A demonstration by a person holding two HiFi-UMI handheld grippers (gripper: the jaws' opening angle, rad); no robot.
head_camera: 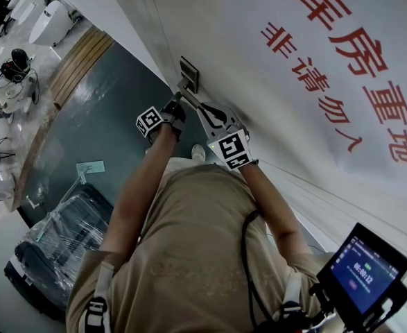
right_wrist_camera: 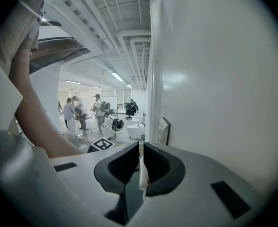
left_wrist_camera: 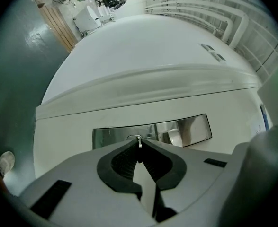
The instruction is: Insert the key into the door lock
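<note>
The metal lock plate [left_wrist_camera: 191,129] sits on the white door [head_camera: 258,82]; in the head view it is a small grey square [head_camera: 188,73]. My left gripper [left_wrist_camera: 139,144] faces the plate squarely and is shut on a small silver key [left_wrist_camera: 139,141]. The key's tip is right at the keyhole [left_wrist_camera: 133,137]; I cannot tell how far in it is. In the head view the left gripper [head_camera: 177,99] is just below the plate. My right gripper [right_wrist_camera: 141,150] is shut with nothing seen in it. It lies along the door, short of the plate's edge [right_wrist_camera: 164,130].
A door with red characters [head_camera: 349,54] fills the right of the head view. The dark floor [head_camera: 99,123] lies to the left, with a wrapped case [head_camera: 57,248] on it. A screen device [head_camera: 366,269] hangs at my lower right. Several people stand far off [right_wrist_camera: 82,110].
</note>
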